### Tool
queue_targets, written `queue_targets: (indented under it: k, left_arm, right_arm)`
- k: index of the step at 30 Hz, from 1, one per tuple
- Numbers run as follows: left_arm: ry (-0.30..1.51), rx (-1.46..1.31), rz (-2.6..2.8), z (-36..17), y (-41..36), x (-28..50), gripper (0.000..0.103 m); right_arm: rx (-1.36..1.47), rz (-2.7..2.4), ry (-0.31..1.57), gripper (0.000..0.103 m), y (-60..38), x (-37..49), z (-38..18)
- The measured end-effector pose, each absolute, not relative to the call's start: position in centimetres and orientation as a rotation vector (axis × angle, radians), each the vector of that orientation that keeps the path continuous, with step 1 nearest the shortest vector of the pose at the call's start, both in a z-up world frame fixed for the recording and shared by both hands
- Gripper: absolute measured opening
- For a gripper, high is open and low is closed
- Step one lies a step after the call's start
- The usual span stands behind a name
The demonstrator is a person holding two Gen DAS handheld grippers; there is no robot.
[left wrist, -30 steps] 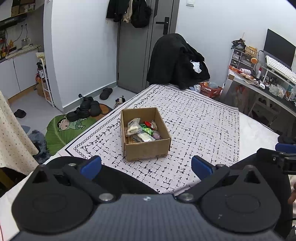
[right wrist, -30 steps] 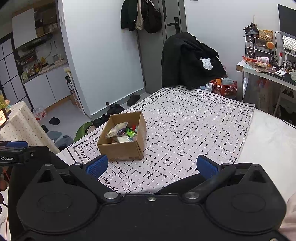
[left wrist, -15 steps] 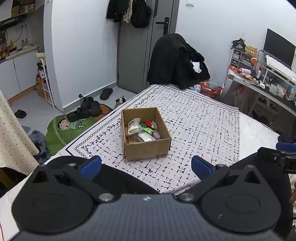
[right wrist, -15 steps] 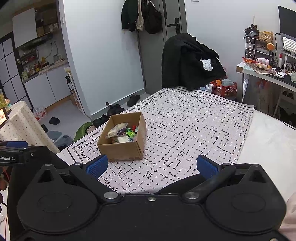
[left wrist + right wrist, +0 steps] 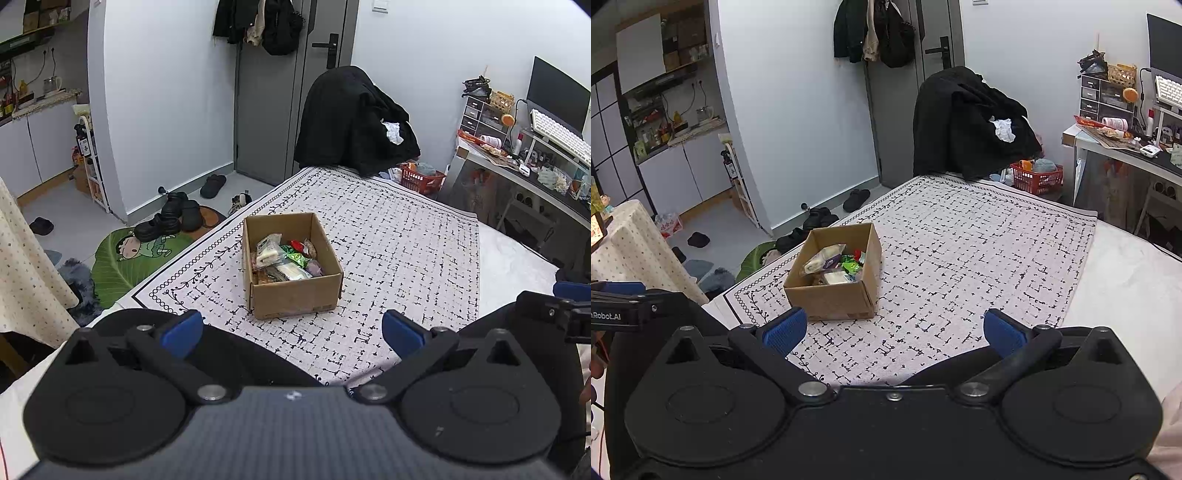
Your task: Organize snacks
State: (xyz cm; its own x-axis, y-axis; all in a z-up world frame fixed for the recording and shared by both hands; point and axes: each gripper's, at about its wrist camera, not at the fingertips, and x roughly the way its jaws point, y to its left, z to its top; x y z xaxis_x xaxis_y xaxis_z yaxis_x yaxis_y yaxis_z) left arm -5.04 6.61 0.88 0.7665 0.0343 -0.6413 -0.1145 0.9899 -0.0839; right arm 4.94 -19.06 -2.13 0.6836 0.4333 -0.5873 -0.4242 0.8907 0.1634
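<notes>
Your left gripper (image 5: pixel 291 330) and right gripper (image 5: pixel 892 330) both hang spread wide with nothing in them, well short of the box (image 5: pixel 293 291). The single box sits on the patterned cloth (image 5: pixel 388 258) over the bed, toward its left edge, with the snacks (image 5: pixel 284 258) heaped inside.

Risks as I judge them: the packets overlap, so a pinch may drag up a neighbour or slip off a slick wrapper. The light box could slide on the soft cloth if you nudge its wall (it isn't braced).

Count: one box, two grippers, perhaps six or seven packets; the pile hides the exact number.
</notes>
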Motion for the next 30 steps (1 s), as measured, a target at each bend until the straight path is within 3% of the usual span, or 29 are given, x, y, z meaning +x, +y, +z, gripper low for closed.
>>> queue_targets:
  k: [30]
  left_arm:
    - [0.67,-0.139,0.061,1.0,6.6,-5.9,0.103]
  right_arm:
    - [-0.005,0.47,0.655,0.103,-18.3,4.4,-1.9]
